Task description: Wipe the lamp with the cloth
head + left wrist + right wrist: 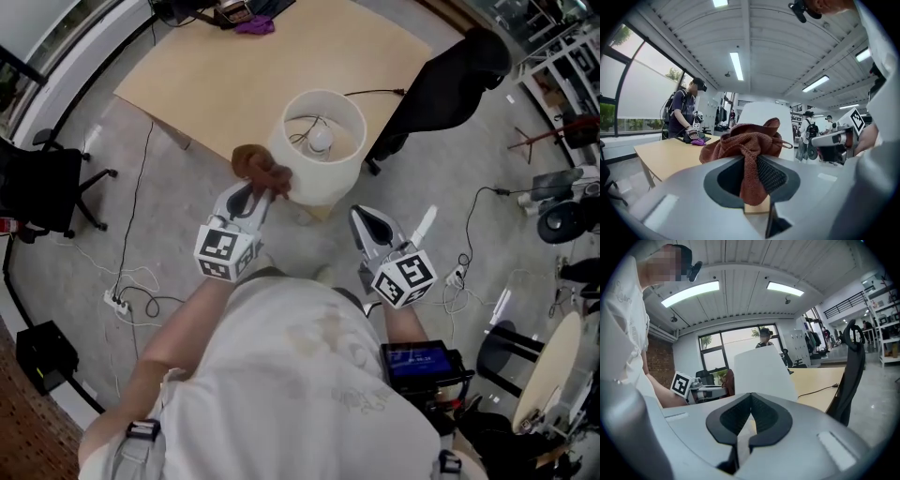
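Left tongs (258, 197): clamped on the brown cloth (261, 169), bunched at their 12 o'clock tip.
Cloth: at the lamp (323, 178)'s 9 o'clock side.
Right tongs (366, 225): closed, empty, at lamp's 5 o'clock.

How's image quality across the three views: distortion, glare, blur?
Head view: even light, sharp, table edges slightly bowed, lamp bright. Left gripper view: strong fisheye, black corners, ceiling lights blown out, cloth crisp. Right gripper view: same fisheye, lamp almost featureless white.
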Demonstrator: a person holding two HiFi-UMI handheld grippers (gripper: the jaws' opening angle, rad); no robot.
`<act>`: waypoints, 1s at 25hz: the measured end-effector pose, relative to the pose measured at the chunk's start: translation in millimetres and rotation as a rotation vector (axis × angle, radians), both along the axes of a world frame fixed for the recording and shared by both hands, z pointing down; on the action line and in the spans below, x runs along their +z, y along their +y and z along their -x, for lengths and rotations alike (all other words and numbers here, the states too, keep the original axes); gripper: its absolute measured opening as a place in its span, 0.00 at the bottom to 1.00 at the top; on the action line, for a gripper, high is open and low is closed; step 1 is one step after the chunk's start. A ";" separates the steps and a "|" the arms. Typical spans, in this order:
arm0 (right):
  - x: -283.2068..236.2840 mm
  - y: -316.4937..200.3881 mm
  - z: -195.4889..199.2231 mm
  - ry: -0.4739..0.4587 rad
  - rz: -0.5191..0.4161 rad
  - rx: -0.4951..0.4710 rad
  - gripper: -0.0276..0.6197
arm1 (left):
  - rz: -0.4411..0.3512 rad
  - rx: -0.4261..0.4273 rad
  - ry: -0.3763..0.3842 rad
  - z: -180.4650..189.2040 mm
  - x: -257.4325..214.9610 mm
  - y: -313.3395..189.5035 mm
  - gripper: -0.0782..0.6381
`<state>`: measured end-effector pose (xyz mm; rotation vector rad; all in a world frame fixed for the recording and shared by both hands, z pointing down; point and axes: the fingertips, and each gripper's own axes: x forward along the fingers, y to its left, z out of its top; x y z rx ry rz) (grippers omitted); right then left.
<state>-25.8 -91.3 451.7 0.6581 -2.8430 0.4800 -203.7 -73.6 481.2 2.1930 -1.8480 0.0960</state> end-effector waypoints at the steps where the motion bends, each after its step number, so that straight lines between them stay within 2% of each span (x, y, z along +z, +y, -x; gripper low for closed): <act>1: 0.8 -1.4 -1.1 -0.002 0.001 0.012 0.06 | 0.008 0.016 -0.007 -2.2 3.1 -1.6 0.22; 4: 6.3 -14.3 -16.4 -0.015 0.011 0.051 0.06 | -0.006 0.063 -0.051 -11.7 -3.0 -16.8 0.22; 7: 12.7 -17.7 -26.4 -0.020 0.022 0.089 0.06 | -0.099 0.153 -0.136 -16.0 -45.9 -30.5 0.22; 9: 15.5 0.4 -11.5 -0.026 0.025 0.120 0.06 | -0.186 0.243 -0.210 -5.9 -90.2 -22.6 0.22; 11: 15.8 17.1 6.7 -0.039 0.026 0.153 0.06 | -0.228 0.332 -0.273 1.8 -132.6 -18.3 0.22; 13: 16.2 18.1 9.0 -0.048 0.029 0.174 0.06 | -0.249 0.442 -0.368 -11.3 -164.1 -33.4 0.22; 15: 17.4 2.2 -5.8 -0.053 0.038 0.190 0.06 | -0.254 0.564 -0.499 -43.0 -183.2 -67.7 0.22; 17: 14.5 -27.5 -31.0 -0.065 0.048 0.212 0.06 | -0.183 0.662 -0.601 -80.5 -190.2 -116.1 0.22; 19: 8.8 -50.7 -49.2 -0.080 0.050 0.233 0.06 | -0.072 0.738 -0.660 -105.1 -186.0 -154.0 0.22; 21: 8.6 -46.9 -50.5 -0.090 0.042 0.244 0.06 | 0.040 0.801 -0.711 -105.7 -167.7 -153.7 0.22; 25: 14.9 -28.2 -51.0 -0.106 0.026 0.246 0.06 | 0.261 0.913 -0.859 -93.3 -112.6 -118.8 0.22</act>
